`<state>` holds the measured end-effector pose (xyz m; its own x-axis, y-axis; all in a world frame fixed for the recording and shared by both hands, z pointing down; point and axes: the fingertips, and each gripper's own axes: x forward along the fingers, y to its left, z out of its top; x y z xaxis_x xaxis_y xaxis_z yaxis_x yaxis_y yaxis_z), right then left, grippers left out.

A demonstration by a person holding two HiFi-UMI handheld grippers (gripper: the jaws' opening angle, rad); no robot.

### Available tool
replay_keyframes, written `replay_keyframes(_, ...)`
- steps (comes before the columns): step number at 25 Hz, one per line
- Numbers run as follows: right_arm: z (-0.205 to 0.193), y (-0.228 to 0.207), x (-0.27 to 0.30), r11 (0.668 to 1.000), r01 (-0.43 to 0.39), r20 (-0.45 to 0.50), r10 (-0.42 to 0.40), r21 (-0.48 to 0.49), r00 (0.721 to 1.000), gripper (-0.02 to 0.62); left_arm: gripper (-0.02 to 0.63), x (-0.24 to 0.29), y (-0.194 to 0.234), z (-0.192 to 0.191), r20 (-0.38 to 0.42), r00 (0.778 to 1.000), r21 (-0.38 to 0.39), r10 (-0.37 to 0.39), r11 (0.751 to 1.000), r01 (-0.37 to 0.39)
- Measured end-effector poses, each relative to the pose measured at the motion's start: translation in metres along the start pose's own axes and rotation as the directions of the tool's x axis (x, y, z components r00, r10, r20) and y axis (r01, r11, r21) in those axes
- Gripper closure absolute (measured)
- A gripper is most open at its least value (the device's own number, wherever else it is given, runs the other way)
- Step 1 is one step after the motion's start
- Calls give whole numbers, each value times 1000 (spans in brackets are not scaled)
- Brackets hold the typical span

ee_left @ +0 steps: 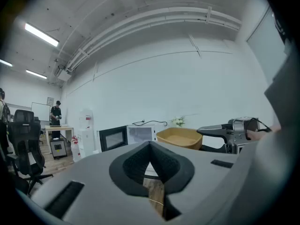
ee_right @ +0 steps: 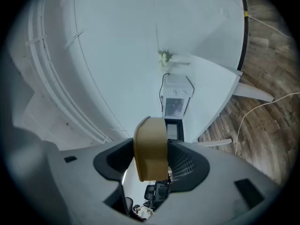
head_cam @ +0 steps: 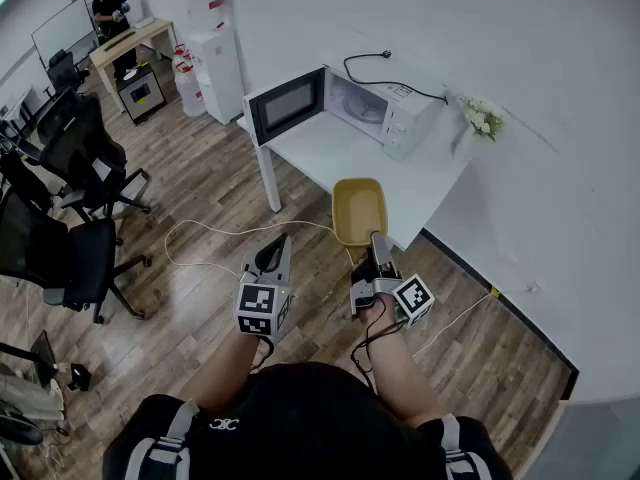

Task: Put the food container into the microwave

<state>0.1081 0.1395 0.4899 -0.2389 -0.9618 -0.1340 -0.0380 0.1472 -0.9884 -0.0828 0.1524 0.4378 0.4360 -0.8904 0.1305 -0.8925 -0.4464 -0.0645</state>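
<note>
A tan food container [head_cam: 359,209] hangs in the air just off the near edge of the white table [head_cam: 340,158], with my right gripper [head_cam: 374,240] shut on its near rim. In the right gripper view the container [ee_right: 150,147] sits pinched between the pads, in line with the microwave [ee_right: 176,95]. The white microwave [head_cam: 372,108] stands on the table with its door [head_cam: 286,104] swung open to the left. My left gripper [head_cam: 272,255] is lower left of the container, over the floor, shut and holding nothing. From the left gripper view [ee_left: 150,145], the container [ee_left: 180,137] is at right.
A small vase of flowers [head_cam: 480,116] stands on the table's right end. A white cable [head_cam: 210,230] loops over the wood floor below the grippers. Office chairs [head_cam: 70,158] fill the left. A water dispenser [head_cam: 216,63] and a person [head_cam: 110,8] at a desk are farther back.
</note>
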Motion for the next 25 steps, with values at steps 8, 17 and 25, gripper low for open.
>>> replay_keyframes(8,-5,1,-2,999,-14,-13,13,-29,1000,362,594,-3,4,1,1,1000,4,10,1000,-10)
replay_keyframes(17,11,-2,-1,999,-31,-24,31,-15,999,362,594,10,-17,-3,-10,1000,9,18,1000,-18)
replay_keyframes(25,30,-9,-21,999,-41,-38,42,9,998,362,594,6,-47,-6,-16,999,26,41,999,-41)
